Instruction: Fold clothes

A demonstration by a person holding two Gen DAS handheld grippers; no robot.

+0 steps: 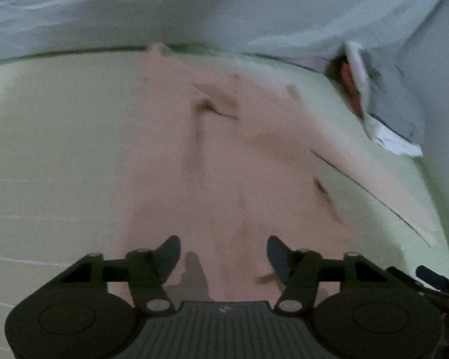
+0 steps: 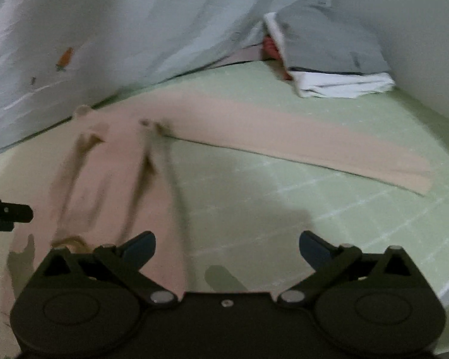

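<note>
left gripper sits at the bottom of the left wrist view, jaws spread wide, nothing between them, hovering over a pinkish-beige garment. a small light mark shows on the ribbed gripper body but it is too blurred to read. the garment lies spread flat on a pale green bed sheet with faint white grid lines; it looks like trousers, one leg stretched out to the right across the sheet, the other part running toward the cameras. motion blur smears the creases near the waist.

right gripper is also wide apart and empty, over bare green sheet just right of the garment's near edge. the tip of the left gripper shows at the left edge of the right wrist view.

at the far right corner a folded stack of grey and white cloth rests on the sheet, something red behind it. a pale blue fabric hangs behind the bed, with a small orange carrot-like print. no readable writing anywhere.
</note>
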